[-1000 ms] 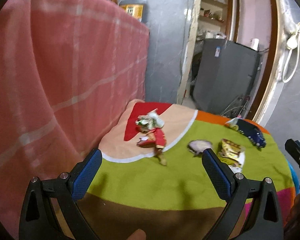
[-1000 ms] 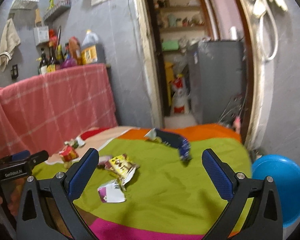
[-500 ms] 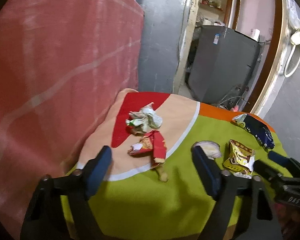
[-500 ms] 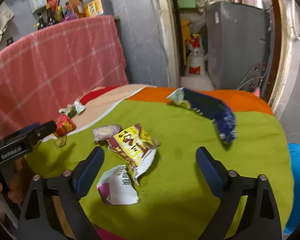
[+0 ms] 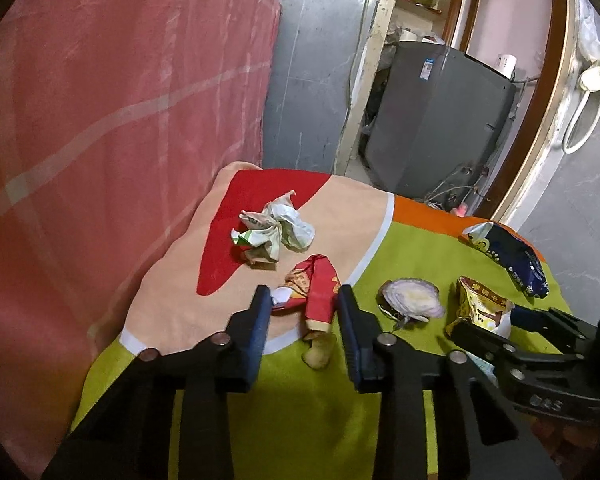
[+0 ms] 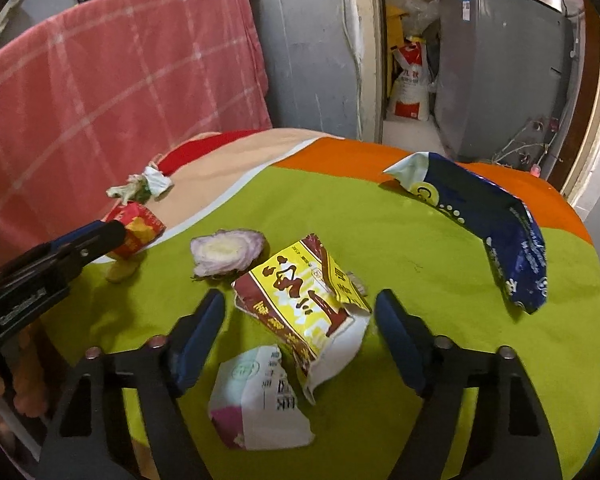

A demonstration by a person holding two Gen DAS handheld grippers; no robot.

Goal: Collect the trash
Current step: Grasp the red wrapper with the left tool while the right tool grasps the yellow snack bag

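Left wrist view first: our left tool (image 5: 303, 300) has just been closing its jaws, and they now stand narrow on either side of the red wrapper (image 5: 314, 288), which lies on the worktop (image 5: 308, 408) at the edge of the peach patch of its cloth; we cannot tell whether the pads already press on it, and we read it as bracketed, not yet gripped. We judge this wrapper light, thin and crinkly, likely to fold and slip, so its bunched middle is the place to pinch. Beyond it sits a crumpled white wrapper (image 5: 278, 230), just near us a small yellowish scrap (image 5: 319, 350), and to the right an onion slice (image 5: 411, 304), which should be soft and moist. Right wrist view next: our right tool (image 6: 300, 312) has also just been closing but is plainly open, its jaws apart around the yellow snack packet (image 6: 304, 304) without touching it. That packet is torn, flat foil, springy and slick; the raised crumpled edge offers the best hold. It bears bold printed characters we cannot read. A white torn paper (image 6: 256, 400) lies just beside it, and a dark blue bag (image 6: 496, 224) well apart.
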